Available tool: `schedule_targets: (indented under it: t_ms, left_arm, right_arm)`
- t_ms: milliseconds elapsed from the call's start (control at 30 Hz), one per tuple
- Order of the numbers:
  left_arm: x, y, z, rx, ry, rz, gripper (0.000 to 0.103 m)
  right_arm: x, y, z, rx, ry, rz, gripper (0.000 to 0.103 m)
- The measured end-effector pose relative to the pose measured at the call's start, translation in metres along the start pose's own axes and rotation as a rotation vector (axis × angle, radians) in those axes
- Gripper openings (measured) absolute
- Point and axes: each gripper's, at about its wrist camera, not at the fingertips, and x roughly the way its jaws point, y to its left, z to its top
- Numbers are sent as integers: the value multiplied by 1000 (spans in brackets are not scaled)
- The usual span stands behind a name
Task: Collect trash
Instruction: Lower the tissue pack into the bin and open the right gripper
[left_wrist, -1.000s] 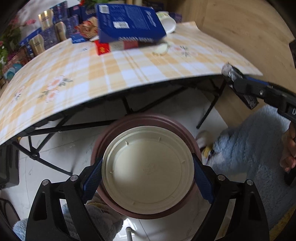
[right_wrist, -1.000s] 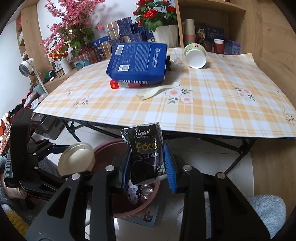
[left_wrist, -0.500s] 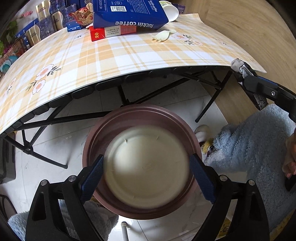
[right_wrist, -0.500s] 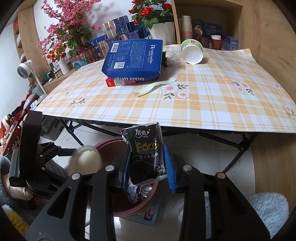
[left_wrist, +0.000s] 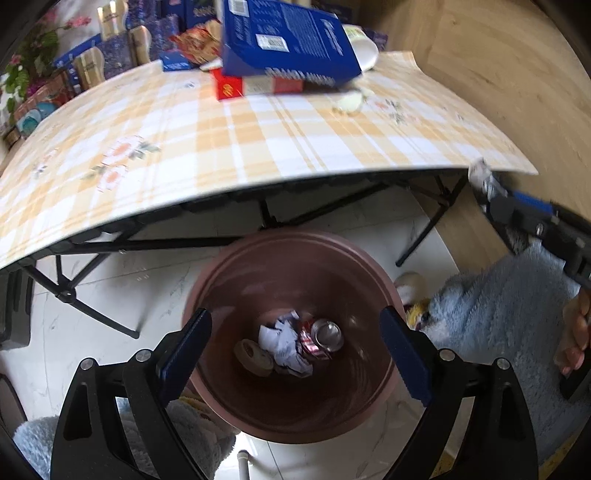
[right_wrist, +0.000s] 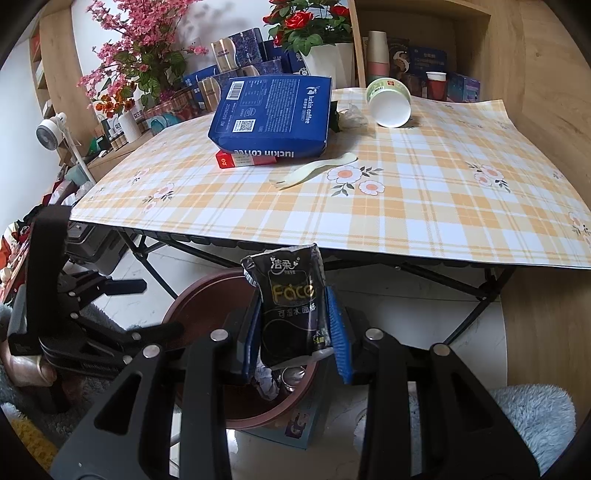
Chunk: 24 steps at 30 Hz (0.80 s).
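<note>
Now the lid (left_wrist: 254, 352) lies in the bin (left_wrist: 295, 258); left gripper (left_wrist: 295, 347) gapes empty, right gripper (right_wrist: 295, 332) clamps the half-hidden tissue pack (right_wrist: 290, 299).

Bin (left_wrist: 295, 413) on floor before table (right_wrist: 424, 206); lid (left_wrist: 255, 352), crumpled paper (left_wrist: 282, 341), can (left_wrist: 325, 334) inside; box (right_wrist: 271, 114), fork (right_wrist: 314, 171), cup (right_wrist: 388, 103) on table.

A lived-in home room: a folding table (right_wrist: 406, 206) under a plaid floral cloth, potted flowers (right_wrist: 310, 22), wooden shelves (right_wrist: 424, 22) behind.
</note>
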Motion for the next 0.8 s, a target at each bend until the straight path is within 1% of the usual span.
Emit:
schedule_targets:
  t_ms: [67, 167, 200, 267, 367, 467, 600, 700, 800]
  left_arm:
    - [-12, 6, 3, -26, -50, 16, 90]
    - [-40, 25, 7, -95, -156, 43, 93]
    - [-51, 32, 9, -118, -197, 58, 94]
    - [-68, 41, 13, -136, -253, 91, 95]
    - [-96, 51, 18, -129, -342, 169, 96]
    - [-119, 58, 17, -88, -416, 234, 97]
    - [-137, 65, 9, -41, -464, 285, 97]
    - [-141, 71, -3, -39, -477, 307, 97]
    - [-141, 76, -11, -68, -473, 316, 97]
  right_arm:
    - [1, 2, 0, -5, 6, 4, 35]
    - [6, 6, -1, -18, 21, 12, 36]
    - [7, 8, -1, -24, 27, 14, 36]
    - [13, 15, -3, -48, 44, 22, 36]
    - [20, 27, -4, -82, 64, 35, 36]
    - [29, 39, -6, -113, 87, 53, 36]
    - [48, 58, -10, -152, 132, 77, 36]
    - [60, 69, -11, -165, 159, 90, 36]
    - [67, 79, -13, -186, 178, 101, 36]
